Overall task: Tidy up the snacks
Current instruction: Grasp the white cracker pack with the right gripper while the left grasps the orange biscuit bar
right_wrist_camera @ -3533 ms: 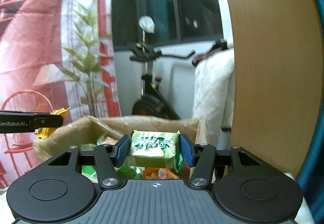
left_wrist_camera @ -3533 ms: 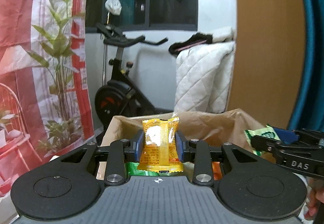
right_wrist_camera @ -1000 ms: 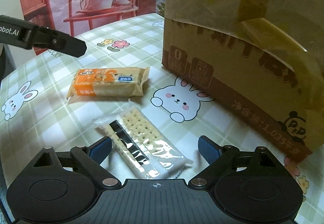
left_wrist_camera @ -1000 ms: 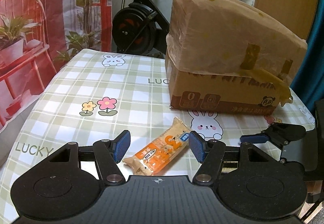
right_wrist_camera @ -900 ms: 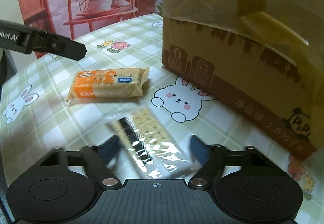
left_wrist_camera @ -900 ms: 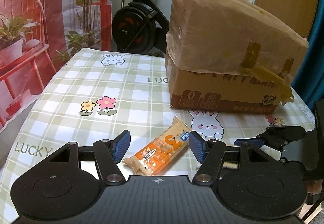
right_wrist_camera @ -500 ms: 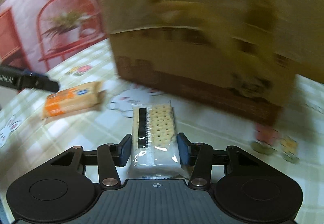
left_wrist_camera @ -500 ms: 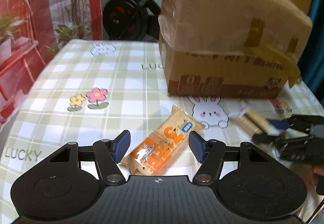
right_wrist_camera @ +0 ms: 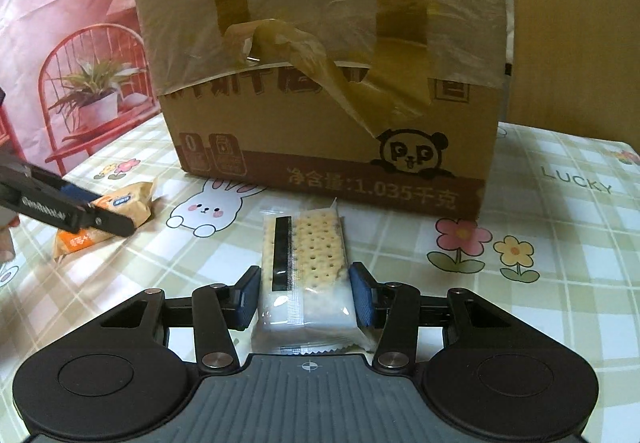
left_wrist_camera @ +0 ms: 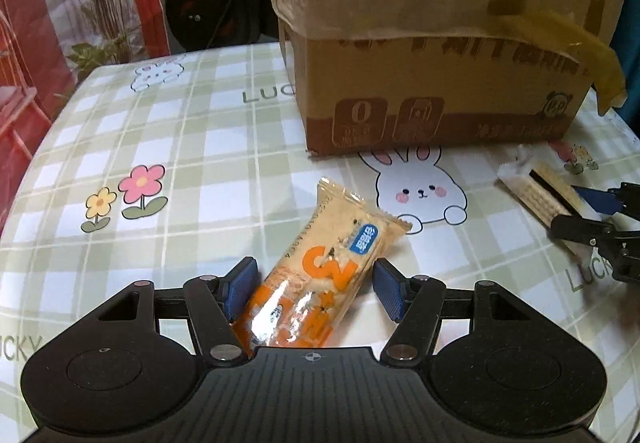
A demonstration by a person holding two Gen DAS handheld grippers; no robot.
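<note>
Orange biscuit packet [left_wrist_camera: 320, 275] lies slanted on the checked tablecloth [left_wrist_camera: 200, 163] at lower centre, between the spread pads of the left gripper [left_wrist_camera: 312, 287], neither pressing it. Lower centre, the right gripper [right_wrist_camera: 306, 295] has just closed, pinching the clear cracker pack [right_wrist_camera: 306, 275] before the cardboard box [right_wrist_camera: 320, 83].

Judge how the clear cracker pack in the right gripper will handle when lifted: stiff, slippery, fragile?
The cracker pack probably stays fairly stiff, since a flat stack of crackers fills it. The glossy film could slip between the pads of the right gripper, which press its sides. The crackers look brittle, so a hard squeeze may crack them.
</note>
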